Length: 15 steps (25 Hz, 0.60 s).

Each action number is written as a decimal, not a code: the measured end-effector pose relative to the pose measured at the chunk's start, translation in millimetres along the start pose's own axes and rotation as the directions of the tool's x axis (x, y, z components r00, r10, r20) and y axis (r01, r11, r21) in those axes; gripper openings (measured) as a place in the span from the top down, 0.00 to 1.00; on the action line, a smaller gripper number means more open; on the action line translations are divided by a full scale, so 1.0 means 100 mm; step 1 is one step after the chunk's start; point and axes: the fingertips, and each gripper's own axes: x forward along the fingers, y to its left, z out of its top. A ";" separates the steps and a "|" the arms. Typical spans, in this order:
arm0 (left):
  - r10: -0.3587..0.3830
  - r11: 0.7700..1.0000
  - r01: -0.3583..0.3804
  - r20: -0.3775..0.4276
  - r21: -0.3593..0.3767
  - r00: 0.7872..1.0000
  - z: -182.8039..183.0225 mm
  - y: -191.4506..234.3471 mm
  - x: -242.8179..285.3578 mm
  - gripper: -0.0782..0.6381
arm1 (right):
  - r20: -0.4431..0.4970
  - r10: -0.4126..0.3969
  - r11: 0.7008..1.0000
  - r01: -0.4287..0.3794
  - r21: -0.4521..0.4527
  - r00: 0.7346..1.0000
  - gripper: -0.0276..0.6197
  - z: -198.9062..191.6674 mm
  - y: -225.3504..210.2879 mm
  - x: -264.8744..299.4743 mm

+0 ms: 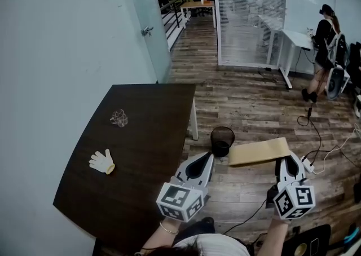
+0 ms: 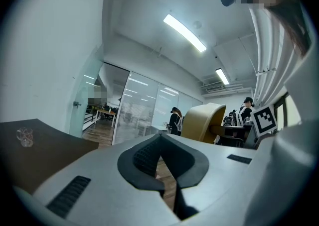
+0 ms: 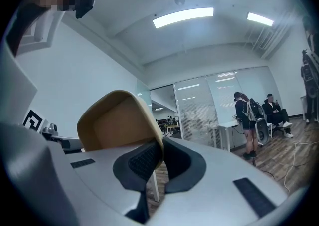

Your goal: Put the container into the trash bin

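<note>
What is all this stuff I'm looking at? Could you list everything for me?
table: one, dark brown, left, along the wall
glove: one, white, yellowish cuff, on the table
clear wad: one, transparent, on the table beyond the glove
trash bin: one, black mesh, on the floor beside the table
container: one, tan, in the air right of the bin
desk: one, white, far right
bystander: one, dark clothes, by the desk
left gripper: one, grey, shut, empty
right gripper: one, grey, shut on the container
</note>
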 end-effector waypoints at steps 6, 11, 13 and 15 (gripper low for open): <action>-0.030 1.000 0.030 -0.008 -0.001 1.000 0.06 0.35 0.31 0.86 | 0.003 -0.007 1.000 0.007 -0.017 1.000 0.93 0.06 0.12 0.49; -0.044 0.999 0.044 -0.002 -0.010 0.999 0.10 0.57 0.47 0.86 | -0.002 -0.015 0.999 0.015 -0.043 1.000 0.93 0.06 0.20 0.78; -0.049 0.999 0.049 -0.005 -0.012 0.999 0.09 0.62 0.55 0.86 | -0.008 -0.020 0.999 0.019 -0.051 1.000 0.93 0.05 0.20 0.87; -0.054 0.998 0.054 -0.008 -0.016 0.999 0.09 0.65 0.64 0.86 | -0.012 -0.021 0.998 0.021 -0.051 1.000 0.93 0.05 0.17 0.96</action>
